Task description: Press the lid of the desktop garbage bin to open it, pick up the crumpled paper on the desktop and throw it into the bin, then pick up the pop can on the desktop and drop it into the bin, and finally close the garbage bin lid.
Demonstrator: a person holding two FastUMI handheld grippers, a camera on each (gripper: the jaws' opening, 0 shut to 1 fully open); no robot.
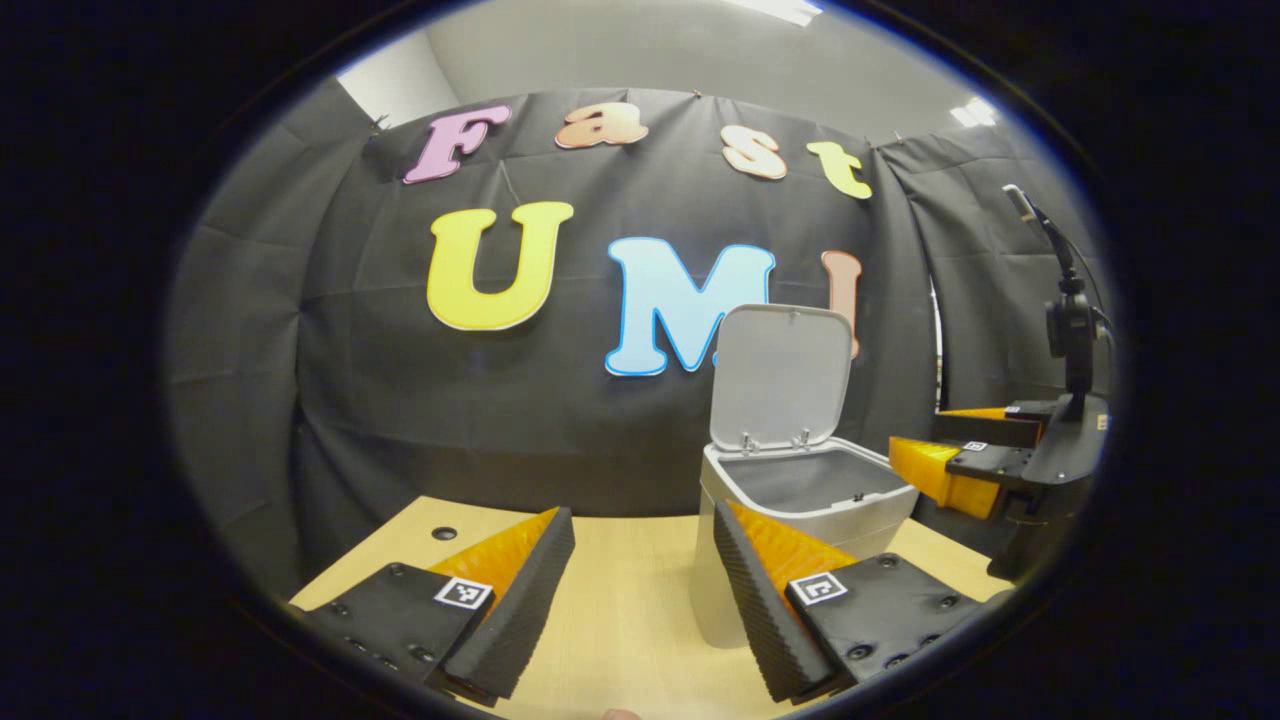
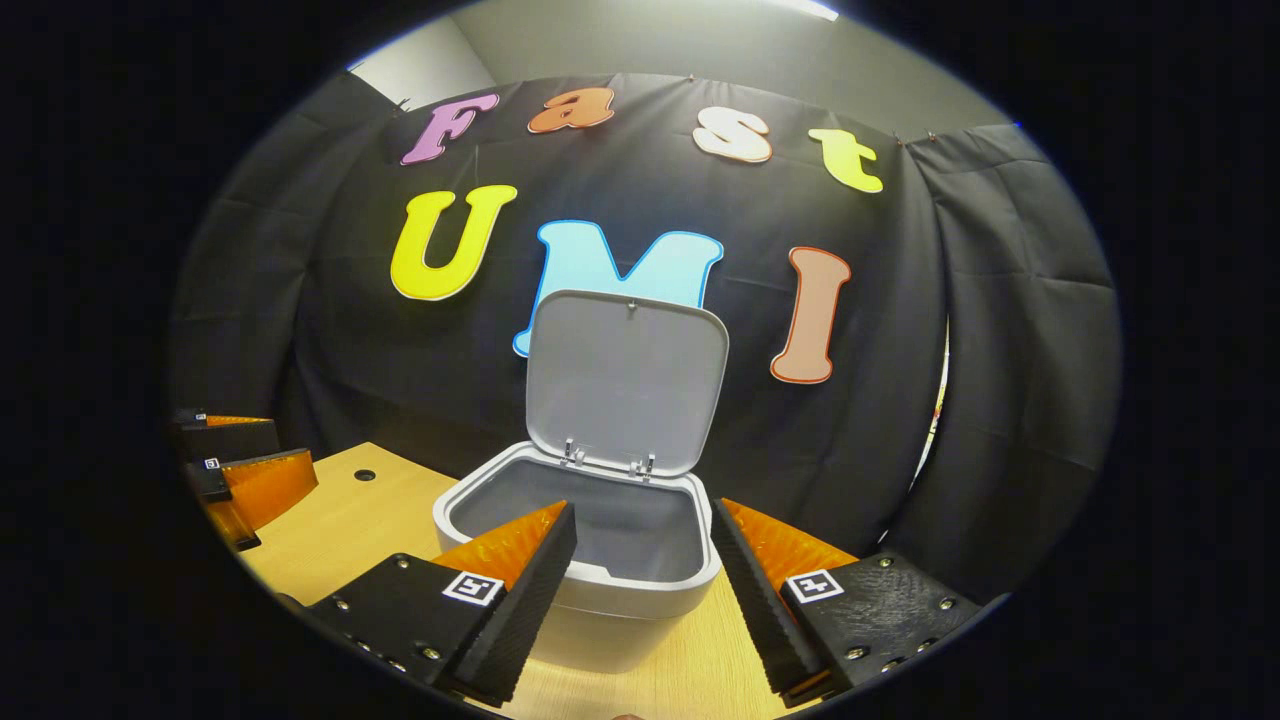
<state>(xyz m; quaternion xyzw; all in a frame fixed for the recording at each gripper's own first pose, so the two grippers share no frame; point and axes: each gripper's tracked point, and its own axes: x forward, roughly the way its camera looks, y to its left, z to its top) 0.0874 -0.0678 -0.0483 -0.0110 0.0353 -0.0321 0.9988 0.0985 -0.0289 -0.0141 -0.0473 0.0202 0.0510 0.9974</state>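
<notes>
The white desktop bin stands on the wooden table with its lid swung upright, and the grey inside that I can see holds nothing. My right gripper hovers open just in front of the bin's mouth with nothing between its fingers. In the left gripper view the bin is to the right, its lid raised. My left gripper is open over the table, its right finger overlapping the bin's wall. The right gripper appears beside the bin's right rim. The left gripper appears at the far left.
A small round hole sits in the tabletop near the back left corner. The black cloth wall hangs close behind the bin. A dark mast rises from the right gripper's body.
</notes>
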